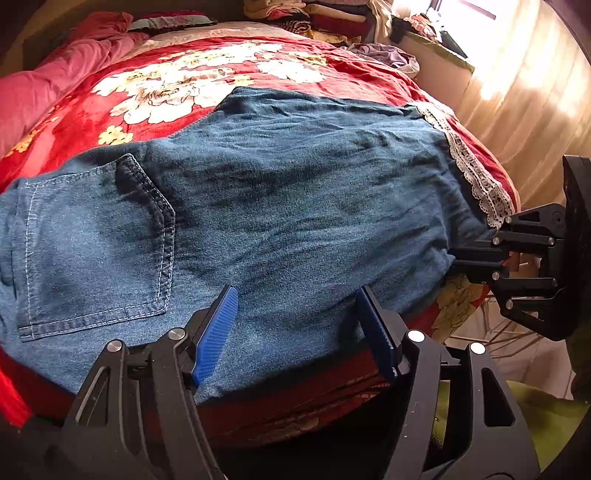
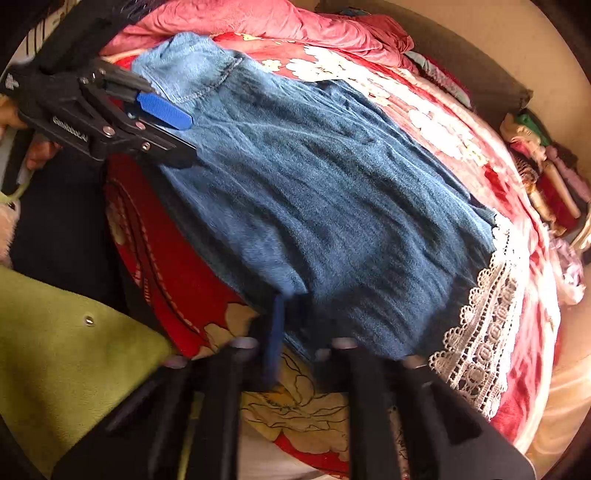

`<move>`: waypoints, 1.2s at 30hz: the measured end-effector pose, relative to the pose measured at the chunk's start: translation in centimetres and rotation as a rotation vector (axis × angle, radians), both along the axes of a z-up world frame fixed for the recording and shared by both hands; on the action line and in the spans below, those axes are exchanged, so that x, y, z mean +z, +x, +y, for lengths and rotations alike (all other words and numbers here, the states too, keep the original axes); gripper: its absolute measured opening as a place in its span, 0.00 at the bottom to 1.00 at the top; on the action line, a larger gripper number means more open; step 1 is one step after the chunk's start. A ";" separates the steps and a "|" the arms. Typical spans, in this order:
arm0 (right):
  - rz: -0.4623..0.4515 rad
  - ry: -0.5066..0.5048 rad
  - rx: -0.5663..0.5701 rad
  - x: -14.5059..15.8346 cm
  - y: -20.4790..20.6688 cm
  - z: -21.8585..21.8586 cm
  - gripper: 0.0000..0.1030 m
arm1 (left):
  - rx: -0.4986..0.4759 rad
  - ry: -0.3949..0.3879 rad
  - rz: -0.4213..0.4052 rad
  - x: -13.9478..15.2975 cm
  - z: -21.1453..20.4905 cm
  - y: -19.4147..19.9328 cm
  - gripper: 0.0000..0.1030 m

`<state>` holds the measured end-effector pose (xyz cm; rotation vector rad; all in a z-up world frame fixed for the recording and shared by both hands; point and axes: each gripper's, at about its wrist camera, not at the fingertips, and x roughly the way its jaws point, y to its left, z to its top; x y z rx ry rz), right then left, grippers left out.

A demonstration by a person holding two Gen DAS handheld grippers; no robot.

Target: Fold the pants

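Note:
Blue denim pants (image 1: 280, 192) lie flat across a red floral bedspread (image 1: 177, 85), back pocket (image 1: 96, 243) at the left. My left gripper (image 1: 295, 295) hovers open over the near edge of the denim, its blue pads (image 1: 218, 328) apart with nothing clamped. At the pants' right edge, my right gripper (image 1: 452, 258) has its fingers pinched together on the cloth. In the right wrist view the pants (image 2: 332, 192) stretch away, and the right gripper (image 2: 284, 310) is blurred at their near corner. The left gripper (image 2: 192, 136) shows open at the upper left.
White lace trim (image 1: 476, 177) runs along the bed's right edge beside the pants. A pink quilt (image 1: 55, 74) lies bunched at the far left and stacked clothes (image 1: 314, 14) sit at the back. A green garment (image 2: 55, 350) is close below the grippers.

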<state>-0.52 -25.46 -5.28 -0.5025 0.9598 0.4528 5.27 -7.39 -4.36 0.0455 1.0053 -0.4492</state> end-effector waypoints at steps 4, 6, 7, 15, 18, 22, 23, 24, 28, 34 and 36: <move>0.041 0.052 0.059 0.9 -0.8 -0.8 0.04 | 0.029 -0.037 0.004 0.3 1.3 -0.1 0.57; 0.038 0.018 0.080 -0.1 -1.1 -0.8 0.05 | 0.032 -0.057 0.012 0.3 1.7 0.0 0.57; 0.046 0.021 0.071 -0.5 -0.8 -0.8 0.05 | 0.033 -0.060 0.016 0.2 1.7 0.1 0.57; 0.061 0.183 0.031 2.4 0.0 -2.3 0.33 | 0.028 -0.092 0.003 0.9 2.0 -0.3 0.57; -0.059 0.304 -0.082 6.0 1.1 -5.9 0.39 | 0.016 -0.122 -0.043 2.7 2.1 -0.3 0.57; -0.161 0.380 -0.410 8.2 5.4 -12.9 0.50 | 0.032 -0.120 -0.073 5.0 2.2 2.1 0.58; -0.161 0.406 -0.458 8.2 6.5 -14.5 0.50 | 0.039 -0.113 -0.078 5.5 2.0 3.3 0.58; -0.138 0.433 -0.502 7.9 8.1 -16.0 0.50 | 0.040 -0.113 -0.084 6.0 1.9 4.5 0.58; -0.041 0.477 -0.584 5.5 12.1 -19.9 0.50 | 0.068 -0.118 -0.041 6.2 1.5 10.0 0.59; 0.059 0.508 -0.558 1.8 15.2 -19.9 0.45 | 0.104 -0.087 0.033 3.7 1.0 16.0 0.59; 0.082 0.530 -0.540 1.0 15.3 -19.6 0.40 | 0.113 -0.094 0.075 2.3 1.0 17.4 0.59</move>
